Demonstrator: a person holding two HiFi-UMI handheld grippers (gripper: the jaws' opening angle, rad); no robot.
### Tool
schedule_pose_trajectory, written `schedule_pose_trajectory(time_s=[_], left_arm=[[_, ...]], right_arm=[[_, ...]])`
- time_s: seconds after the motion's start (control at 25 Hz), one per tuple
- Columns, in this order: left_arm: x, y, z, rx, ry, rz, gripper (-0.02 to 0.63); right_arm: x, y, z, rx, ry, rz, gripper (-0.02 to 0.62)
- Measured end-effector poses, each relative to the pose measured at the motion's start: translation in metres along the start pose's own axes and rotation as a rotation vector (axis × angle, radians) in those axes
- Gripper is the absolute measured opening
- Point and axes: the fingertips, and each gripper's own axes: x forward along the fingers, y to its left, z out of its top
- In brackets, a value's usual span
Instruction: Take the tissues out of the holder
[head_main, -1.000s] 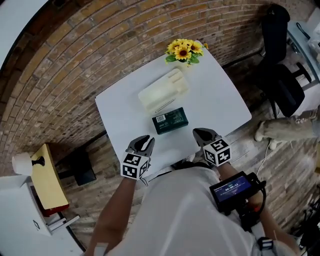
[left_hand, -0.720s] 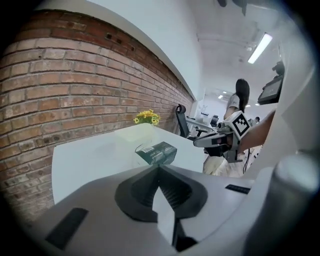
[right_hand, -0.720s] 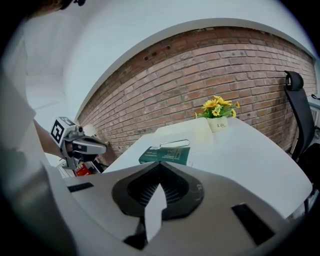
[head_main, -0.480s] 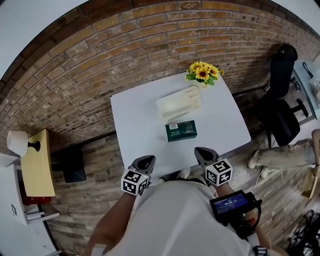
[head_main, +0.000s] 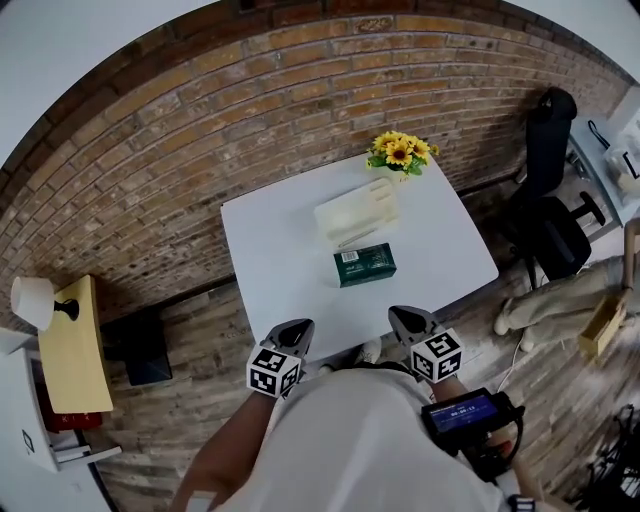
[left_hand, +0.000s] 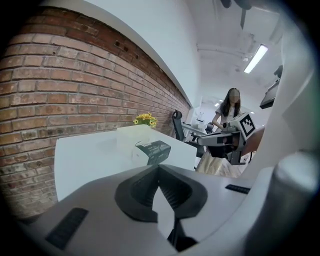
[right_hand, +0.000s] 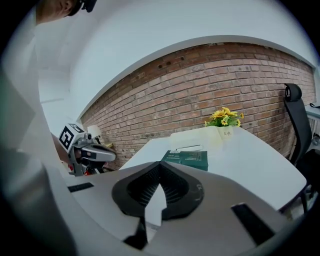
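Beyond the middle of the white table (head_main: 270, 240) lies the cream holder (head_main: 357, 210), long axis slanting toward the sunflowers (head_main: 400, 152); a green tissue pack (head_main: 364, 265) sits just before it; left gripper (head_main: 295, 333) and right gripper (head_main: 408, 322) hang clenched and empty off the near edge, holder ahead; the right looks slightly nearer.

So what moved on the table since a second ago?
Both grippers drew back toward the person. The left gripper and right gripper reached over the near edge of the table and now hang just off it. Nothing was picked up or let go, and both are shut and empty. The cream tissue holder, green pack and sunflowers lie as before.
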Motion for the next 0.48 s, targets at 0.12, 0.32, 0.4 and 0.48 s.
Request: schedule_pose_trajectory(time_s=[0.12,0.32,0.4,0.48], left_arm=[[-0.0002,0.0010,0.0001,0.002,0.003,-0.015,0.008],[0.0009,0.0034,0.0005,0.026,0.010,-0.043,0.008],[0.0011,0.0043,0.0015,0.035,0.010,-0.052,0.008],[0.0018,0.0060,0.0033,0.041,0.008,-0.057,0.008]], right_arm=[[-0.0010,0.0019,-0.0002,0.008,-0.001,-0.015,0.005],[-0.0027,0.0049,-0.0051,0.016,-0.001,-0.040,0.005],[-0.0029,0.0061,-0.0066,0.014,0.001,-0.048,0.005],[-0.0017,0.0062,-0.0057,0.012,-0.002,-0.054,0.005]])
